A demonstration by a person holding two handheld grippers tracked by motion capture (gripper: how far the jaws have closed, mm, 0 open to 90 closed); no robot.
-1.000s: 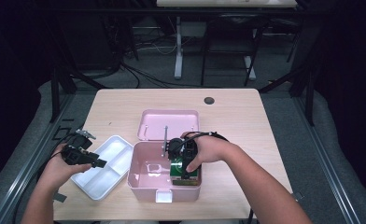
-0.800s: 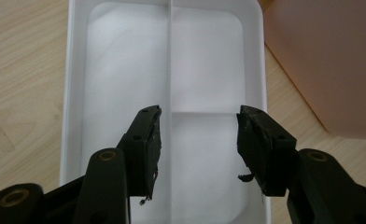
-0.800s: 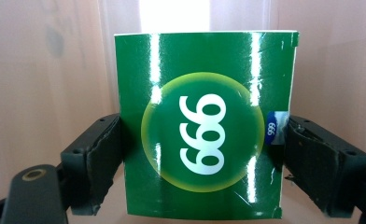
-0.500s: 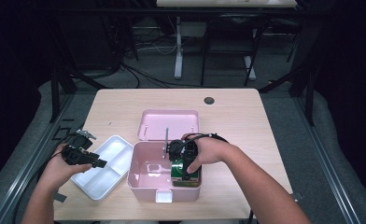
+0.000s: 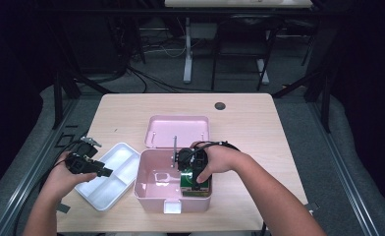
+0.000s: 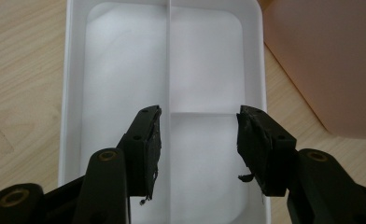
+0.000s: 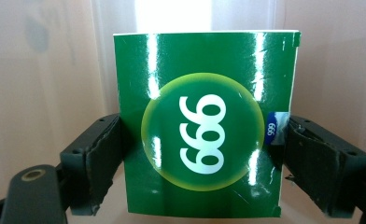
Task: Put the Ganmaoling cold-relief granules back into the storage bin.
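High view: fixed above the person's side, facing forward and down; whole table (image 5: 259, 128) in frame, dark floor and stands beyond.

Left gripper view: rides the left gripper (image 6: 197, 135), looking steeply down and close on the white divided tray (image 6: 73, 93); same tray (image 5: 126, 150) sits left of the pink box (image 5: 151, 194) from above.

Right gripper view: rides the right gripper (image 7: 202, 154), very near, facing the green carton (image 7: 204, 121) inside pink walls; carton (image 5: 186, 179) shared with high view.
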